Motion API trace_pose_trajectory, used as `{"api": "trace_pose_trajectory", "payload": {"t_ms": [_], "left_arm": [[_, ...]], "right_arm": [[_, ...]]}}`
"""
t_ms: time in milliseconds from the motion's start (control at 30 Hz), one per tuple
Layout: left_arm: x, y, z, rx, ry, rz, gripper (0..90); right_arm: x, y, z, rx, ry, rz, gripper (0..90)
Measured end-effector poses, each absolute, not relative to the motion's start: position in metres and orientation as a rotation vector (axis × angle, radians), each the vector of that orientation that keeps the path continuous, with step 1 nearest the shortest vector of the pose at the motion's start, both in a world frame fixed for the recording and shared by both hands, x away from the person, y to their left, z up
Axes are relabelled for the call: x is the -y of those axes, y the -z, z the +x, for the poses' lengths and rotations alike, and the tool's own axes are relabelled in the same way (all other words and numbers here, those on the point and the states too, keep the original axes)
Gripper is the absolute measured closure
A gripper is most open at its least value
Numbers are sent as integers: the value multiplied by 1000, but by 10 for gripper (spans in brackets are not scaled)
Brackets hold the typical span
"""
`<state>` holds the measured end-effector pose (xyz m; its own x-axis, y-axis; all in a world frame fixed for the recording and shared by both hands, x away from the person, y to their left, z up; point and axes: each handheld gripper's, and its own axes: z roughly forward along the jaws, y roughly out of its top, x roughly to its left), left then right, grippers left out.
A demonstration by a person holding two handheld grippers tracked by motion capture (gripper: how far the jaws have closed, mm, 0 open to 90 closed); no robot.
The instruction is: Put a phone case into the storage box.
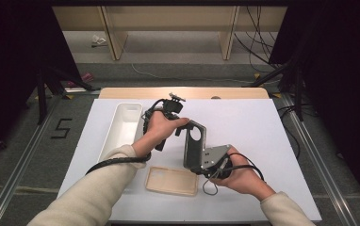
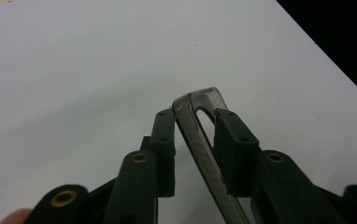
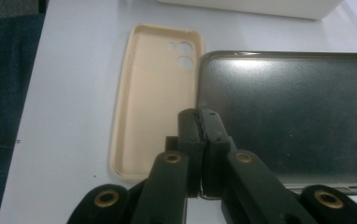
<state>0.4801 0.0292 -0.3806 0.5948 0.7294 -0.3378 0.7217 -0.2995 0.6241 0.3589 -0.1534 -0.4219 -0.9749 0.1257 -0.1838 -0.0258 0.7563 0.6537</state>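
The right tool (image 1: 205, 162) is clamped tight on the near edge of a dark see-through phone case (image 1: 194, 146), jaws pressed together with the rim pinched between them. Just beside that tool, toward the person, a beige phone case (image 1: 172, 181) lies flat on the white tabletop (image 1: 258, 132), hollow side up. The dark case is lifted clear of the tabletop. Its far end sits between the jaws of the left tool (image 2: 193, 130), which are parted around that corner; one pad looks to touch it, the other stands off. I'd say the case is passing between tools, so the left must close before the right lets go. Beyond the left tool lies a long white tray (image 1: 124, 127)
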Motion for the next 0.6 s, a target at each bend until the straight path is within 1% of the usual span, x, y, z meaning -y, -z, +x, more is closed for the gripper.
{"api": "trace_pose_trajectory", "payload": {"t_ms": [33, 67, 200, 300, 400, 467, 533, 567, 600], "left_arm": [[-29, 379, 479, -1147, 0, 2039, 708], [-30, 377, 478, -1152, 22, 2014, 733], [-28, 370, 471, -1136, 24, 1986, 755], [-25, 364, 464, -1109, 43, 1946, 794], [-23, 362, 461, -1085, 29, 1945, 817], [-23, 358, 456, -1038, -24, 1943, 820], [-24, 356, 453, -1000, -100, 1952, 821], [-24, 356, 453, -1000, -100, 1952, 821], [-26, 354, 452, -967, -160, 1950, 821]], "right_arm": [[153, 422, 359, -2737, -1024, 79, 896], [151, 423, 358, -2737, -1010, 71, 896], [148, 424, 358, -2734, -977, 58, 896], [145, 426, 358, -2727, -926, 43, 893], [144, 428, 358, -2713, -917, 39, 888], [144, 430, 359, -2696, -922, 68, 862], [146, 429, 361, -2674, -944, 93, 812], [146, 429, 361, -2674, -944, 93, 812], [147, 427, 361, -2656, -980, 134, 738]]}}
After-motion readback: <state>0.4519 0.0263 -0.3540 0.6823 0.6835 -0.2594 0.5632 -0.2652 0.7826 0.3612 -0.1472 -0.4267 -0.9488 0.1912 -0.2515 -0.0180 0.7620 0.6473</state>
